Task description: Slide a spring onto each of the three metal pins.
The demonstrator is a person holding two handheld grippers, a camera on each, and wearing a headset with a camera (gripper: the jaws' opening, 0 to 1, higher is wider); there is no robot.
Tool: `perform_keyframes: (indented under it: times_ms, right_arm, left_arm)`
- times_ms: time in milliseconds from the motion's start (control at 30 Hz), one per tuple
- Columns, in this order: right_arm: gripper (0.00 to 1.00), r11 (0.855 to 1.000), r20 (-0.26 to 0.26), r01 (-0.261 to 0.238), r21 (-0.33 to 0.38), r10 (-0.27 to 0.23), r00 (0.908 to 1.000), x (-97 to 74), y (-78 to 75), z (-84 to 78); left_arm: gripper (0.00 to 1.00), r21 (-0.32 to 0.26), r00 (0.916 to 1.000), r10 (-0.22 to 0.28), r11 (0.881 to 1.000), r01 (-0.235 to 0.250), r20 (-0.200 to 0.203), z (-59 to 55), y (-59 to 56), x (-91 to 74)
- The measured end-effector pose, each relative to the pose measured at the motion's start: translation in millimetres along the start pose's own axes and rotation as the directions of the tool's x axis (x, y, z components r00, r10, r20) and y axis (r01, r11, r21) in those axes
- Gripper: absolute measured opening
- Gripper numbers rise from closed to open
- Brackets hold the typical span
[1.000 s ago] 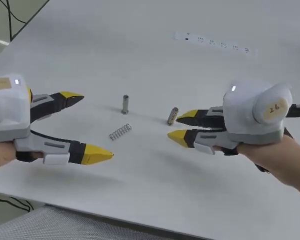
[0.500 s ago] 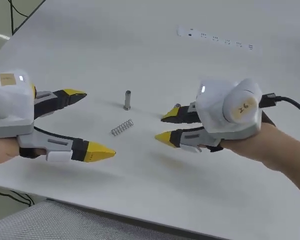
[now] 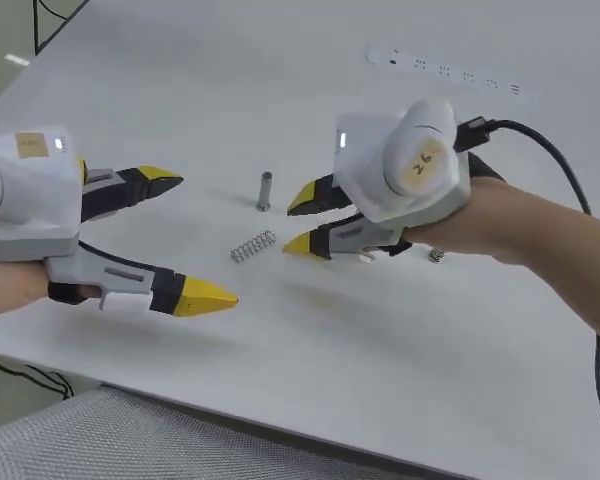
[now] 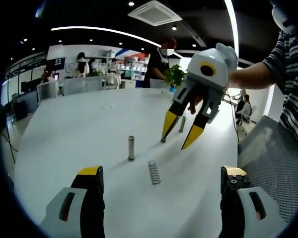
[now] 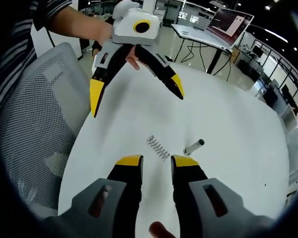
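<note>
Left tool gapes wide; right tool faces it, jaws slightly apart.

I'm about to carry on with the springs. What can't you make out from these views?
Head view: small metal piece under the right hand, half covered by it; pin or spring, cannot tell.
Left gripper view: sprung pin beyond the right tool, crossed by its jaws and tiny; whether the spring sits fully down is unclear.

On the white worktop we see a power strip near the far edge; a grey mesh chair sits beyond the near edge.
</note>
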State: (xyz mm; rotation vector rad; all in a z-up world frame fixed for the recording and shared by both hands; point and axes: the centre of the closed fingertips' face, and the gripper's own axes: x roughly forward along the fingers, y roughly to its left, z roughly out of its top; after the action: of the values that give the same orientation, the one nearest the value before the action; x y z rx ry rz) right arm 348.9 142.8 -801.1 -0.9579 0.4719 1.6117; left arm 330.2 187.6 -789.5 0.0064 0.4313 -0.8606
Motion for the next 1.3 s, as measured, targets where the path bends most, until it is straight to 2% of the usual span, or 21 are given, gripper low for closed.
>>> perform_keyframes:
  times_ms: [167, 267, 433, 800, 1300]
  right_arm:
    - [0.23, 0.997, -0.011, -0.046, -0.057, 0.045, 0.9989, 10.6, 7.5, 6.8]
    - [0.23, 0.992, -0.048, -0.056, -0.116, 0.051, 0.9976, 18.2, 5.8, 2.7]
    - [0.23, 0.986, -0.066, -0.080, -0.150, 0.070, 0.9954, 28.1, 1.9, -0.7]
    - [0.20, 0.985, -0.080, -0.120, -0.124, 0.111, 0.9906, 47.7, -3.2, -9.3]
    - [0.15, 0.983, -0.110, -0.156, -0.097, 0.145, 0.9833, 59.4, -2.3, -22.1]
  left_arm:
    - [0.97, -0.003, 1.0000, 0.003, 1.000, -0.003, 0.004, -0.2, -0.7, -0.8]
    - [0.97, -0.006, 1.0000, 0.005, 1.000, -0.004, 0.007, -0.7, -1.2, -0.7]
    - [0.97, -0.008, 1.0000, 0.004, 1.000, -0.004, 0.005, -1.8, -2.1, -0.2]
    - [0.97, -0.014, 1.0000, 0.002, 1.000, -0.002, -0.001, -4.3, -0.9, 0.9]
    - [0.96, -0.028, 0.9999, 0.012, 1.000, -0.012, -0.005, -9.3, 0.7, -2.5]
